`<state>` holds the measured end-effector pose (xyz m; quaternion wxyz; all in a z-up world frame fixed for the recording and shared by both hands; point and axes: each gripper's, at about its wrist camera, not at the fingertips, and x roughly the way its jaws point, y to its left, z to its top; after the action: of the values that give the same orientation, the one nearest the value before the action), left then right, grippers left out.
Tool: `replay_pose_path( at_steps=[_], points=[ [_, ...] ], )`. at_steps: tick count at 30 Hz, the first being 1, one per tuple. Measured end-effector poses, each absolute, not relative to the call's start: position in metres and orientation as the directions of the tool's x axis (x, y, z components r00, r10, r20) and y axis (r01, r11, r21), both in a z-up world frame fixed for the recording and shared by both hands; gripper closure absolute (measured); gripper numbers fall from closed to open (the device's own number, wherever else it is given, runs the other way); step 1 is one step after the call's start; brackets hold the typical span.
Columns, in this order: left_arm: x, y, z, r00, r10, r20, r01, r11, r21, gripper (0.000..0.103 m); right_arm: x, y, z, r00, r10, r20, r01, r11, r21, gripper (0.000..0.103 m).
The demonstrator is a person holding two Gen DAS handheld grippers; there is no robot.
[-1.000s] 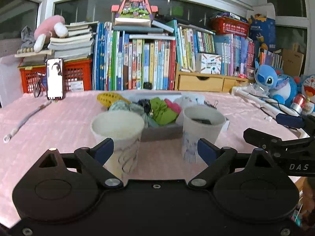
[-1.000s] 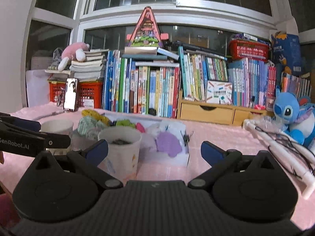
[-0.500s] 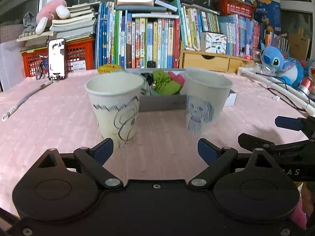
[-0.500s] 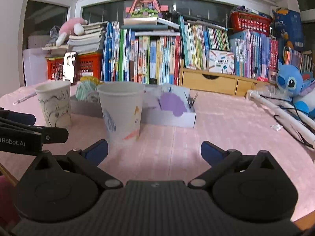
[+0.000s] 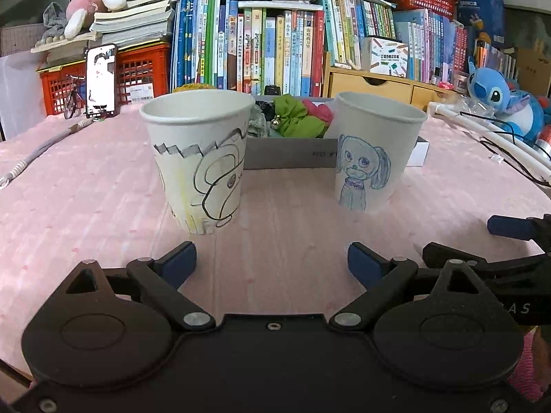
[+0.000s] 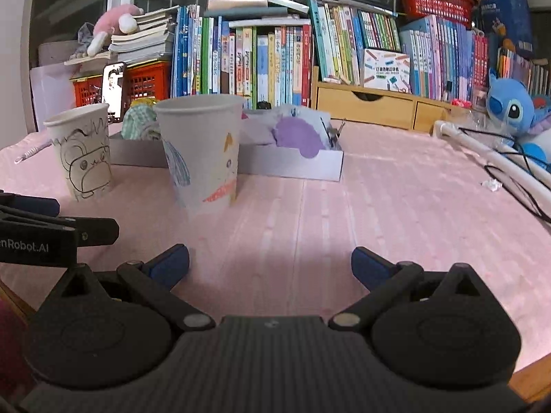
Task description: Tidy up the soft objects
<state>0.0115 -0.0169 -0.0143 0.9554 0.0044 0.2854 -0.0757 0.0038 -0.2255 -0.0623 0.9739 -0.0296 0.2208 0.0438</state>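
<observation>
Left wrist view: the left tongs [image 5: 272, 263] hang wide open and empty over the pink desk [image 5: 86, 186], blue pads spread at lower centre. At far left a cable [image 5: 38, 153] trails across the cloth; behind it a phone [image 5: 101, 80] stands upright before a red crate [image 5: 137, 72]. Left of centre stands a paper cup [image 5: 198, 158] with a black-line drawing, upright, just ahead of the left pad. Behind and between the cups sits a grey box [image 5: 286, 151] holding soft scrunchies [image 5: 296, 118], green and pink ones showing above its wall. Right of centre a second cup [image 5: 373, 151], drawn with a blue dog, stands upright against the box front. A wall of books [image 5: 275, 41] fills the top of the frame; a blue plush [image 5: 499, 99] sits at far right. At lower right the right tongs [image 5: 509, 241] reach in sideways, low above the cloth.

Right wrist view: the right tongs [image 6: 270, 263] are likewise spread wide, gripping nothing. At left edge the left tongs [image 6: 51, 227] show, near the line-drawn cup [image 6: 84, 151]. The dog cup [image 6: 201, 151] stands left of centre, the box [image 6: 296, 163] behind it with a checked scrunchie [image 6: 137, 122] at its left end and a purple shape at its right. White tubing [image 6: 482, 151] and the plush [image 6: 513, 110] lie at far right.
</observation>
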Motion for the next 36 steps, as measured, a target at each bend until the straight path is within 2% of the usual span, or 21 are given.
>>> replay_pose_path(
  at_steps=[5, 22, 28, 36],
  points=[
    [0.014, -0.020, -0.018, 0.833, -0.125, -0.538, 0.141, 0.990, -0.011, 0.000, 0.005, -0.227, -0.065, 0.901, 0.076, -0.426, -0.096, 0.995, -0.024, 0.000],
    [0.017, -0.024, -0.016, 0.829, -0.103, -0.550, 0.139, 0.990, 0.024, 0.000, 0.005, -0.225, -0.065, 0.904, 0.058, -0.423, -0.074, 0.997, -0.022, 0.000],
    [0.014, -0.023, -0.004, 0.848, -0.092, -0.521, 0.130, 0.991, 0.037, 0.000, -0.002, -0.223, -0.056, 0.932, 0.062, -0.357, -0.067, 0.998, -0.003, 0.000],
    [0.016, -0.019, 0.012, 0.860, -0.097, -0.501, 0.122, 0.992, 0.017, 0.000, 0.002, -0.227, -0.046, 0.938, 0.055, -0.343, -0.050, 0.998, 0.023, 0.000]
  ],
)
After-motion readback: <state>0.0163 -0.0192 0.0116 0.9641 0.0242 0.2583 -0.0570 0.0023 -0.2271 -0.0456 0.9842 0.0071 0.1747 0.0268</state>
